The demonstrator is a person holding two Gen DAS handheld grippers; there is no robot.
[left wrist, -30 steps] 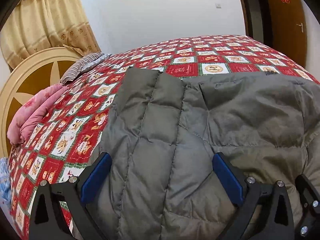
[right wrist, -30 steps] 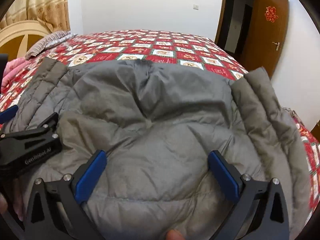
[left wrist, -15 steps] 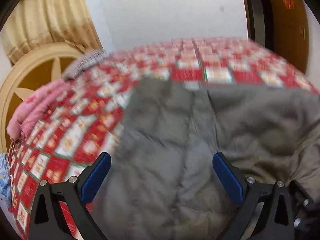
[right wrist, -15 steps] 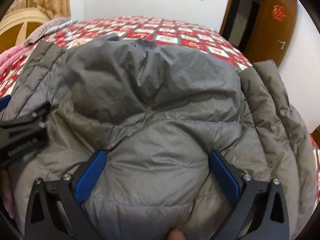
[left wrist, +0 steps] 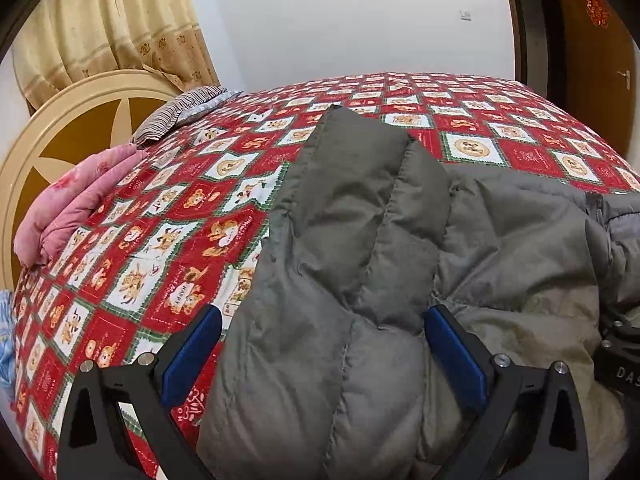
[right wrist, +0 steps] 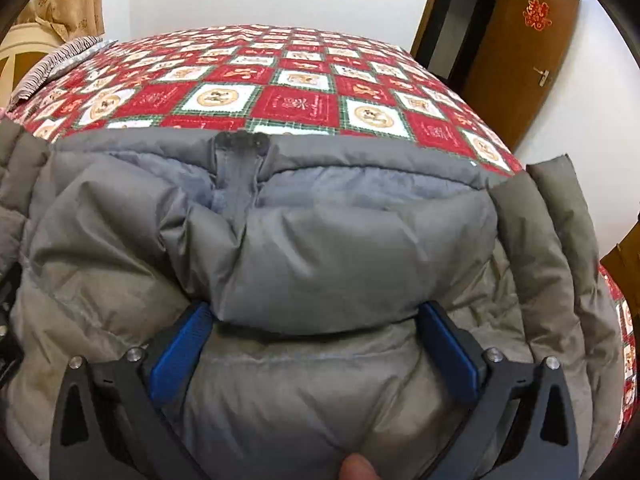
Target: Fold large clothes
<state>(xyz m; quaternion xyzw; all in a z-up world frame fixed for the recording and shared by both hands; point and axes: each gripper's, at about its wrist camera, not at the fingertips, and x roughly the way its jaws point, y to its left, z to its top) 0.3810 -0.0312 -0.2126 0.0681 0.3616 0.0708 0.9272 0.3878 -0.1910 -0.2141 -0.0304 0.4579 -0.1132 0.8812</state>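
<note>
A grey quilted down jacket (left wrist: 360,264) lies on the red patterned bedspread (left wrist: 168,240). In the left wrist view a padded sleeve lies over the jacket's left side, and my left gripper (left wrist: 322,346) is open with its blue pads either side of it. In the right wrist view the jacket (right wrist: 340,248) has a thick flap turned over, showing lighter lining and a zipper along the far edge. My right gripper (right wrist: 316,338) is open, its pads straddling the flap's near fold. A second sleeve (right wrist: 560,248) lies at the right.
A pink folded blanket (left wrist: 80,204) and a striped pillow (left wrist: 180,114) lie by the round headboard (left wrist: 60,136) at the left. Curtains hang behind. A brown door (right wrist: 520,52) stands open at the right. The right gripper's body shows at the left view's right edge (left wrist: 620,360).
The jacket's upper part has been lifted and turned over toward me, now showing lining and zipper. The left camera has swung and risen a little; the sleeve looks bunched nearer. Both grippers stay open.
</note>
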